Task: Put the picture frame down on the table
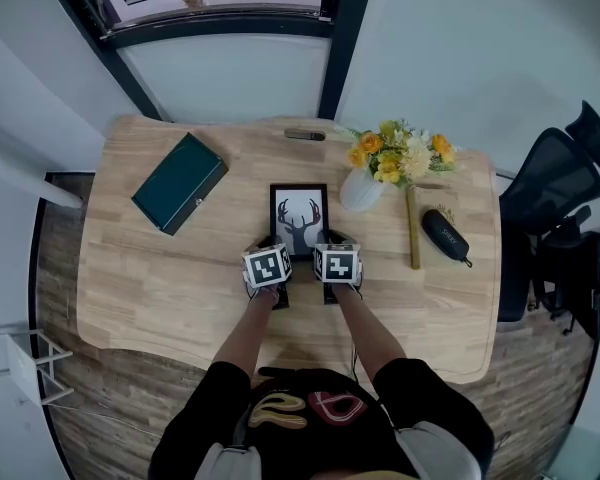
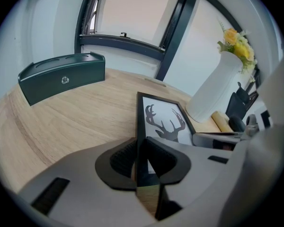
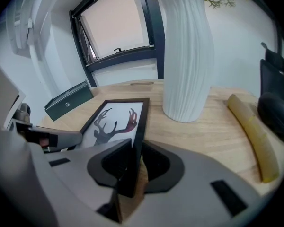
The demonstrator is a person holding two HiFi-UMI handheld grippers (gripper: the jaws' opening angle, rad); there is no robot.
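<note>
A black picture frame [image 1: 299, 220] with a deer-antler print lies face up in the middle of the wooden table [image 1: 160, 288]. My left gripper [image 1: 267, 266] is shut on the frame's near left corner; in the left gripper view the frame's left rail [image 2: 141, 141] runs between its jaws. My right gripper [image 1: 337, 264] is shut on the near right corner, with the right rail [image 3: 137, 141] pinched between its jaws. The print [image 3: 114, 119] shows flat and low over the tabletop in both gripper views. Whether the frame rests fully on the wood I cannot tell.
A white vase with yellow flowers [image 1: 380, 168] stands just right of the frame [image 3: 184, 51]. A dark green box [image 1: 180, 182] lies at the back left [image 2: 61, 77]. A wooden stick [image 1: 413, 228] and a black case [image 1: 446, 235] lie to the right. An office chair [image 1: 560, 183] stands beyond the right edge.
</note>
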